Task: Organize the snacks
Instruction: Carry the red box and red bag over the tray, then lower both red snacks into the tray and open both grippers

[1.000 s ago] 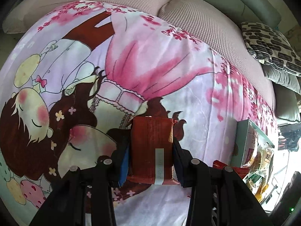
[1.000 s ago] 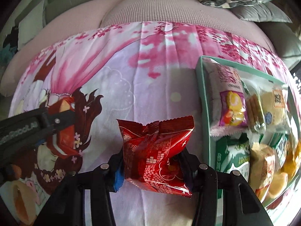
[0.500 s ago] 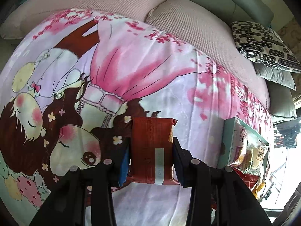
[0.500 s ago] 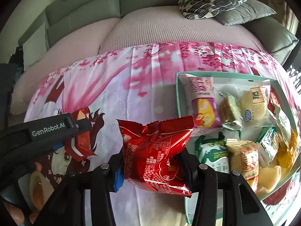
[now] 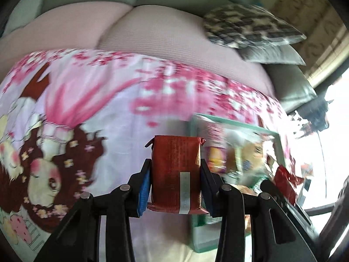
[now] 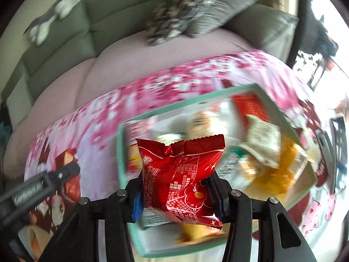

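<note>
Left gripper [image 5: 175,187] clamps dark-red packet [image 5: 176,172]; right gripper [image 6: 175,194] clamps crinkled red packet [image 6: 181,179] above teal box [image 6: 124,150], likely for dropping in.

Contents of the mint-green rectangular snack box [image 6: 218,95] are smeared by motion blur; individual wrappers cannot be read. Its 6 o'clock part is hidden behind a crinkled red foil packet [image 6: 182,181]. The black-and-white patterned cushion [image 5: 250,27] is blurred at 1 o'clock.

A dark-red flat packet [image 5: 176,174] and a crinkled bright-red packet [image 6: 181,181] hang near the mint-green snack-filled box [image 6: 122,152].
</note>
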`<action>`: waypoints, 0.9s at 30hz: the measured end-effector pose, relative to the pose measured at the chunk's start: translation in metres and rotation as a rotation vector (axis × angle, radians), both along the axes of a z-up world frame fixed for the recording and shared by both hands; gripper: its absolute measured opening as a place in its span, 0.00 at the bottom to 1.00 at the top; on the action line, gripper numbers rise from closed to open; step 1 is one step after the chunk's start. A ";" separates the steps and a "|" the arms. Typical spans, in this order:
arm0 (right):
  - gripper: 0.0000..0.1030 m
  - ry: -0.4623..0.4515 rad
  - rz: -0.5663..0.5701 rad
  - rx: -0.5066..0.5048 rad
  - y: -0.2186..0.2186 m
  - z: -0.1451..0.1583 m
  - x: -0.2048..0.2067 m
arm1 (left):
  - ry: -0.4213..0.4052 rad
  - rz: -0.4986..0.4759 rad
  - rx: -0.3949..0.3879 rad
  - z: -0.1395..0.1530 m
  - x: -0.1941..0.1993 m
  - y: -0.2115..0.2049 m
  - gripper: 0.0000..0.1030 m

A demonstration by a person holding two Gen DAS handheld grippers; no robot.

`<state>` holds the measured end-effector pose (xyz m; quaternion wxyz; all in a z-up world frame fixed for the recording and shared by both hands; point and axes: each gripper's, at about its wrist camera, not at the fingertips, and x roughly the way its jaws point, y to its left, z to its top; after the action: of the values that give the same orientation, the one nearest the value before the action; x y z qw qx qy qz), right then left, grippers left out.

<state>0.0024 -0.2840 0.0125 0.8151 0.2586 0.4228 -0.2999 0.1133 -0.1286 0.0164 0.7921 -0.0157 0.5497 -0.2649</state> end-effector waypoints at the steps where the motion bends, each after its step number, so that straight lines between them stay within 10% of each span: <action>1: 0.50 0.001 -0.020 0.000 -0.007 0.000 -0.005 | -0.010 -0.022 -0.001 0.001 -0.005 -0.008 0.41; 13: 0.51 0.019 -0.129 0.071 -0.053 -0.017 -0.040 | 0.010 -0.195 0.036 -0.030 -0.041 -0.074 0.42; 17: 0.56 0.023 -0.117 0.086 -0.053 -0.020 -0.041 | 0.038 -0.186 0.001 -0.031 -0.042 -0.074 0.62; 27: 0.80 0.014 -0.097 0.082 -0.039 -0.018 -0.050 | 0.026 -0.102 0.022 -0.019 -0.045 -0.043 0.77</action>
<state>-0.0475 -0.3234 -0.0053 0.7853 0.3098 0.4276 -0.3231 0.0682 -0.1712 -0.0026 0.7706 0.0174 0.5628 -0.2986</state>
